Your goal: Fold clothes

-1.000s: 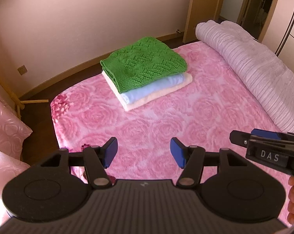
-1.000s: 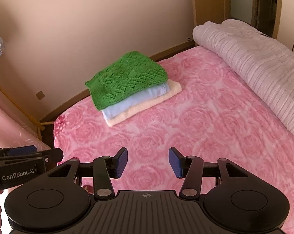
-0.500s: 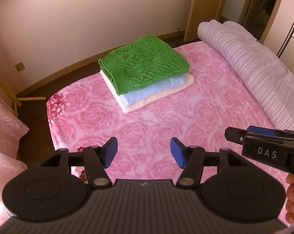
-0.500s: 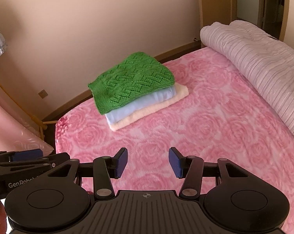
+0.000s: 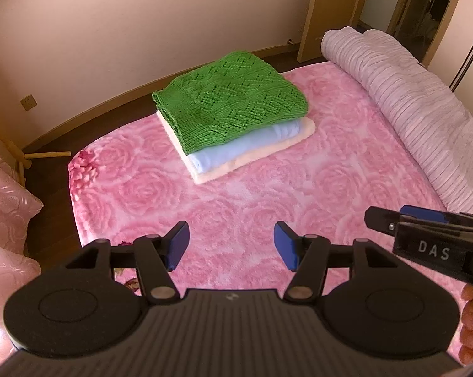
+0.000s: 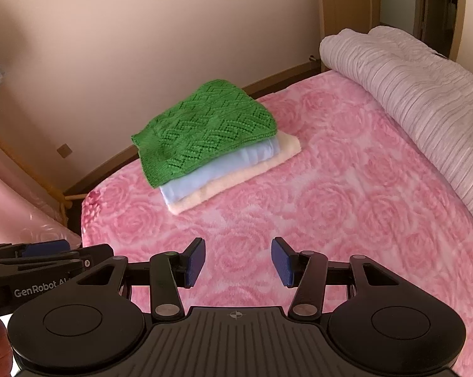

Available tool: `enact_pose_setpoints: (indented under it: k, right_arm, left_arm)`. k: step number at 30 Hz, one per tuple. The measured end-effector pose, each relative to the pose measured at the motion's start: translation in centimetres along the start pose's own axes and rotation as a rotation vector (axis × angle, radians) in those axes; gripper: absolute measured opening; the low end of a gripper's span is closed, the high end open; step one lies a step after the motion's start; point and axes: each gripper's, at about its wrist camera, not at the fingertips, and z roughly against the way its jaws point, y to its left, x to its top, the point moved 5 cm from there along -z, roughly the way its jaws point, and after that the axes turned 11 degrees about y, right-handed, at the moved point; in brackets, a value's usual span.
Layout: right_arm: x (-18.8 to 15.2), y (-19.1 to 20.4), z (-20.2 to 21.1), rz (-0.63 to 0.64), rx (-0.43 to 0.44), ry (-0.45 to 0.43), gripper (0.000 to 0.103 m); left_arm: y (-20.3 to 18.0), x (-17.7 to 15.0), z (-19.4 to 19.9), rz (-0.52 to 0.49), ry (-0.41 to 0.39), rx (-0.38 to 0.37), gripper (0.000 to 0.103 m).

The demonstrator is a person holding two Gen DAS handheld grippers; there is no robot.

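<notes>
A folded green knit sweater [image 5: 230, 100] [image 6: 201, 125] tops a neat stack on the pink rose-patterned blanket [image 5: 267, 194] [image 6: 330, 207]. Under it lie a folded light blue garment [image 5: 252, 144] [image 6: 223, 169] and a cream one [image 5: 267, 157] [image 6: 236, 182]. My left gripper [image 5: 231, 245] hovers over bare blanket in front of the stack, open, nothing between its blue pads. My right gripper [image 6: 238, 262] is likewise open and holds nothing, short of the stack. Each gripper shows at the edge of the other's view: the right gripper [image 5: 424, 235] and the left gripper [image 6: 48, 257].
A rolled pale lilac ribbed quilt [image 5: 409, 100] [image 6: 424, 100] lies along the bed's right side. Pink pillows [image 5: 4, 207] sit at the left, beside dark floor and a wooden frame [image 5: 45, 155]. A wall and a doorway stand beyond the bed.
Both grippers have drifted forward and slightly down toward the stack, which now looks larger and nearer. Their jaws have stayed as wide as before.
</notes>
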Motion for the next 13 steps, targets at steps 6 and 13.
enact_pose_setpoints:
  k: [6,13]
  right_arm:
    - [0.7,0.1,-0.3,-0.001,0.002,-0.005,0.051]
    - [1.2,1.1,0.0,0.012,0.006,-0.017,0.051]
  left_arm:
    - [0.3,0.5,-0.4,0.003,0.006,0.003,0.056]
    - [0.9,0.7,0.5,-0.009,-0.039,0.025,0.056]
